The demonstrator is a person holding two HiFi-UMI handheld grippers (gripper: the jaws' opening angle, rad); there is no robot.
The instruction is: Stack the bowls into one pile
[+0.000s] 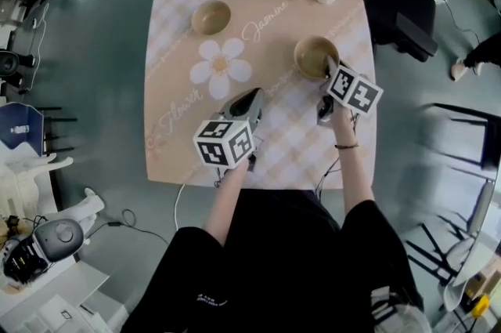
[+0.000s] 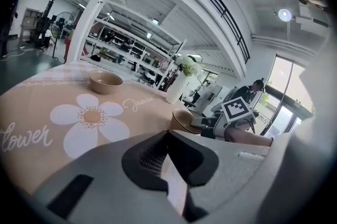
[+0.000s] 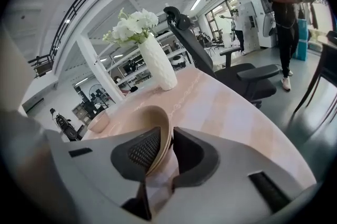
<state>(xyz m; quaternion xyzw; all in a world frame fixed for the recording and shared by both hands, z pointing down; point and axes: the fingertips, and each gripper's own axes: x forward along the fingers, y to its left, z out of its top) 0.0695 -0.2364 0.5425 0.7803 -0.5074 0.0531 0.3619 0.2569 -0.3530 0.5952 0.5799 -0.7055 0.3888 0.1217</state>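
The right gripper grasps with its jaws the rim of the near bowl on the tabletop. The left gripper has its jaws clenched, empty. The second bowl stands well apart.

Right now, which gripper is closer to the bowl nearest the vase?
Right. The right gripper has its jaws around the rim of that bowl; the left gripper is apart from it, above the cloth.
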